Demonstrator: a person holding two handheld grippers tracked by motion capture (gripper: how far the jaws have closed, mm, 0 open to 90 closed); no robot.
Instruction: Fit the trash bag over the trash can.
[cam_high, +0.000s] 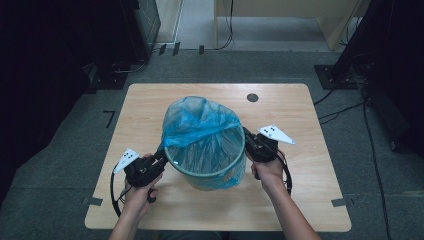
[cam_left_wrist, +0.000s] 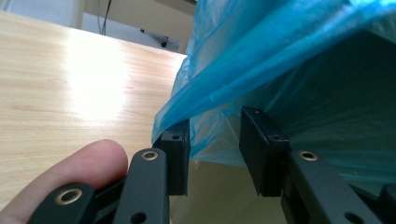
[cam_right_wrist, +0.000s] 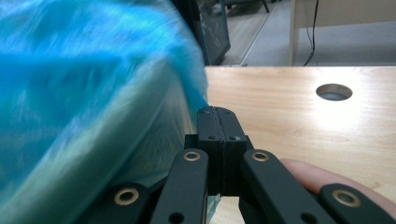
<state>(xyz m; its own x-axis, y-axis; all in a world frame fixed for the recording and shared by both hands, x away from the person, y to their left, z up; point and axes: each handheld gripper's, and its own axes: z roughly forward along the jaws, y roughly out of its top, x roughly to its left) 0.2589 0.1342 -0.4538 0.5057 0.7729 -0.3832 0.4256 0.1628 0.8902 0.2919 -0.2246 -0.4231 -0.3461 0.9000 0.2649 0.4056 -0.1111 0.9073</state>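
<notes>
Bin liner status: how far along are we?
Done: the blue bag sits inside the green bin, film draped over the far rim. In hand: the right tongs are shut, apparently pinching film at the bin's right side; the left tongs stand apart around a fold of bag at the left side, not clearly pressing it. Left: the near rim looks uncovered, so the bag probably still needs pulling over it.

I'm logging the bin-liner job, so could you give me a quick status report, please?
Left gripper open, jaws straddling the blue bag's edge. Right gripper shut beside the bag at the bin's rim; hold unclear. Nothing in the way on the table.
</notes>
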